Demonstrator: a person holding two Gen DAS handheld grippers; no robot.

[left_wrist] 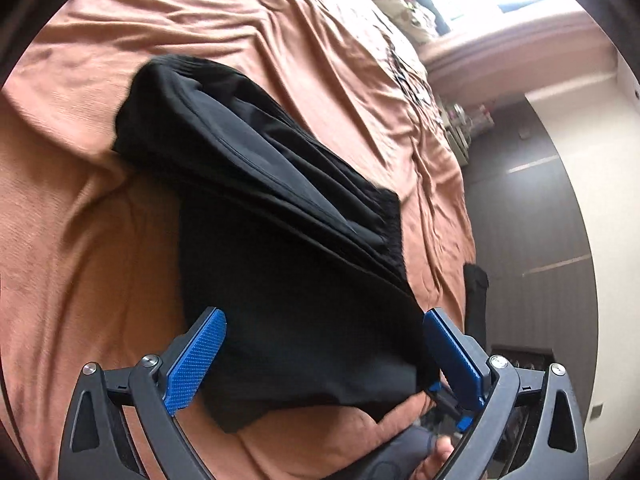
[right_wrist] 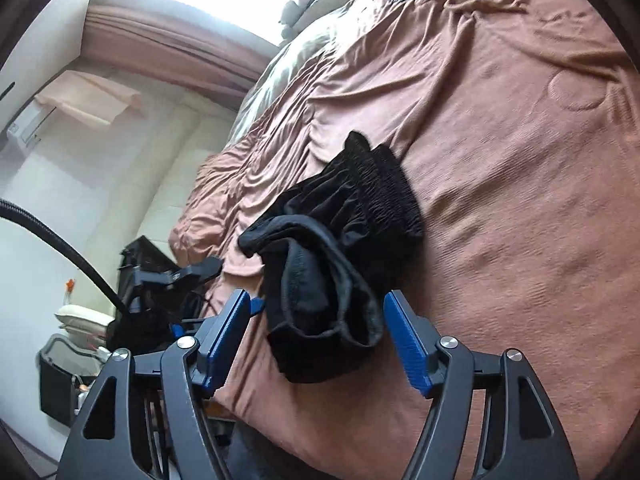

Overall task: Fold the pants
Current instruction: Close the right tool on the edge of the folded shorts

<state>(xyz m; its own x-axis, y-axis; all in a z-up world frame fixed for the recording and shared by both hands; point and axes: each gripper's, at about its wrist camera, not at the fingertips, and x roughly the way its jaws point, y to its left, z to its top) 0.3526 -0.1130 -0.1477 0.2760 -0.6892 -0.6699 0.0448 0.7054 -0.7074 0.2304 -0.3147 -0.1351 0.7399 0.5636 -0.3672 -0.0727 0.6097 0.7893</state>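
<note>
The black pants (left_wrist: 288, 240) lie folded in a thick bundle on the brown bedsheet (left_wrist: 100, 240). My left gripper (left_wrist: 324, 316) stands wide open over the near end of the bundle. The cloth lies between its blue pads (left_wrist: 196, 360) without being pinched. In the right wrist view the same pants (right_wrist: 332, 280) show a gathered elastic waistband (right_wrist: 388, 188) at the far end. My right gripper (right_wrist: 316, 296) is open around the near folded end, with a gap at its left pad. The left gripper (right_wrist: 180, 276) appears at the bed's edge there.
The rumpled sheet (right_wrist: 520, 200) spreads wide to the right of the pants. Pillows (right_wrist: 304, 8) and a bright window lie at the bed's far end. Beside the bed's edge are dark floor (left_wrist: 520, 240), a black bin (right_wrist: 60, 376) and a black cable (right_wrist: 60, 240).
</note>
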